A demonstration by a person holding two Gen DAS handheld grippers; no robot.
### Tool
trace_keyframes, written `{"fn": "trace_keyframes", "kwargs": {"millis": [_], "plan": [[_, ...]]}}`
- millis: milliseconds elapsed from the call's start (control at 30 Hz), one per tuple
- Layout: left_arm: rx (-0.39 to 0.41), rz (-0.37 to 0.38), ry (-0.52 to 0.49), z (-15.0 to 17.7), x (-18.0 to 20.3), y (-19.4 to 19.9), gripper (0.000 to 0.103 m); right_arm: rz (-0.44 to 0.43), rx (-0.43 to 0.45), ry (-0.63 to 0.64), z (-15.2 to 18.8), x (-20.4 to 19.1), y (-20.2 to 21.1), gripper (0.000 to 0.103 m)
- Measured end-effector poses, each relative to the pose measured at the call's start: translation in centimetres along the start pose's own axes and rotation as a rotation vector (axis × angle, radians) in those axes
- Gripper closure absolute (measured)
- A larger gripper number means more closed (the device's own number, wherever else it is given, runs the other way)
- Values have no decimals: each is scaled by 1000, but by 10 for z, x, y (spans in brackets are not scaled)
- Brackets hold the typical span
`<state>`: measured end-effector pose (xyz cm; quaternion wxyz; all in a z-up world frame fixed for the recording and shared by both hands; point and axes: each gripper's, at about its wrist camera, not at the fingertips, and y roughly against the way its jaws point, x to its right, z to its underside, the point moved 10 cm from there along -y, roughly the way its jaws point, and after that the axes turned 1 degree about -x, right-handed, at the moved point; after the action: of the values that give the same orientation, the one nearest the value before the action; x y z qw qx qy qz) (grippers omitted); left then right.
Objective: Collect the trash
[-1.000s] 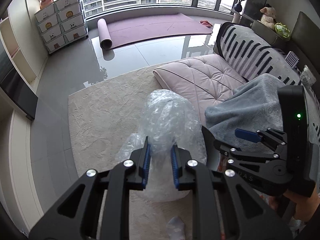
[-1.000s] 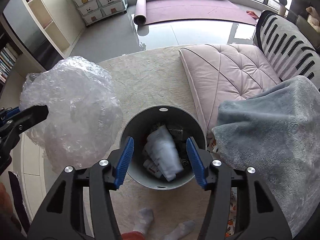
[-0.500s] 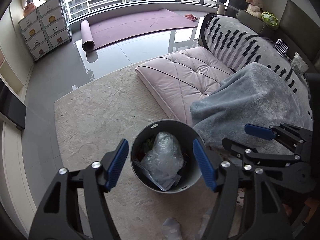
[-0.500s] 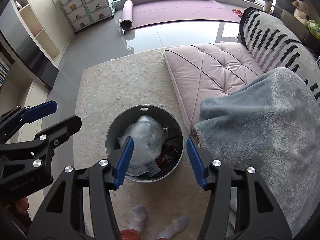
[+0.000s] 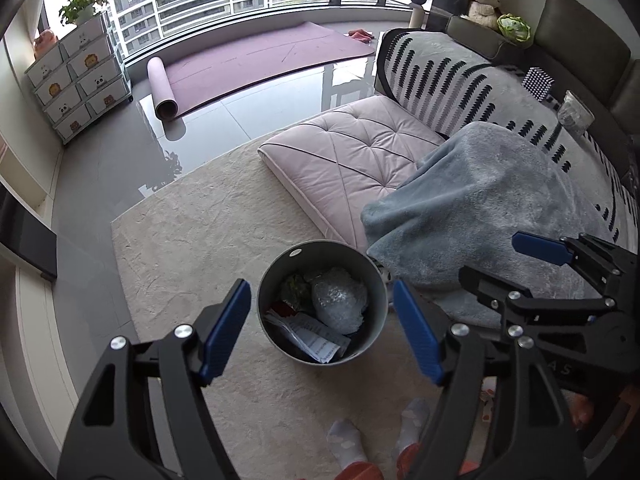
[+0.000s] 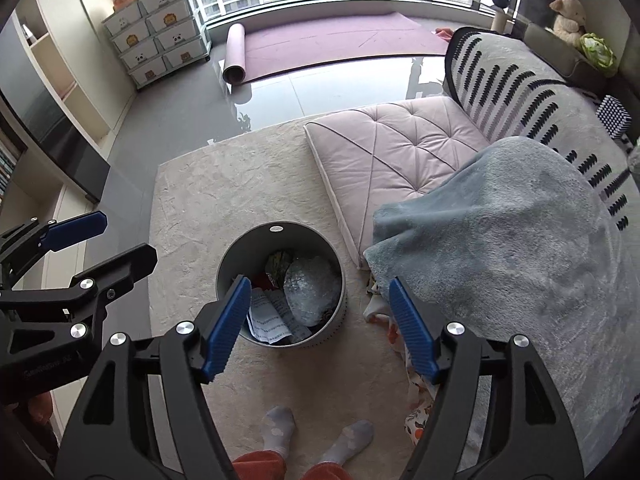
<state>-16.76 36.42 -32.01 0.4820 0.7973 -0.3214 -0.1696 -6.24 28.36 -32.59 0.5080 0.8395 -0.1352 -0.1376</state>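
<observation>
While both pairs of jaws are opening wide with nothing between them, I look down on a round grey trash bin [image 5: 322, 248] standing on the beige rug [image 5: 192, 248], near the rug's edge by the pink floor cushion [image 5: 352, 160]. My left gripper [image 5: 320, 332] hangs above the bin, its blue pads [image 5: 224, 328] spread to either side of the rim and touching nothing. My right gripper [image 6: 316, 324] hovers just beside it, equally spread and empty. A wad of clear bubble wrap [image 5: 339, 299] lies released inside the bin, resting on printed paper [image 5: 316, 340] and other scraps. A grey fleece blanket [image 5: 480, 200] hangs just beside the bin's far-right side. Two feet in grey socks [image 6: 312, 440] stand on the rug at the near edge below the bin.
</observation>
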Motion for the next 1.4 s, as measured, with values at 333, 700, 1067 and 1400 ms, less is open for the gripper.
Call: {"fn": "trace_keyframes", "kwargs": {"millis": [333,700,1067,1400], "plan": [[31,43,-230,-27,81,77,21,127,71,-215,17,75,122,13],[78,225,-571,-35,269,174,17,357,142,-470,104,209,313,12],[73,333,-610,-18,429,257,16,484,214,-649,205,311,459,12],[43,397,-645,-10,469,294,16,531,221,-721,237,335,513,12]]}}
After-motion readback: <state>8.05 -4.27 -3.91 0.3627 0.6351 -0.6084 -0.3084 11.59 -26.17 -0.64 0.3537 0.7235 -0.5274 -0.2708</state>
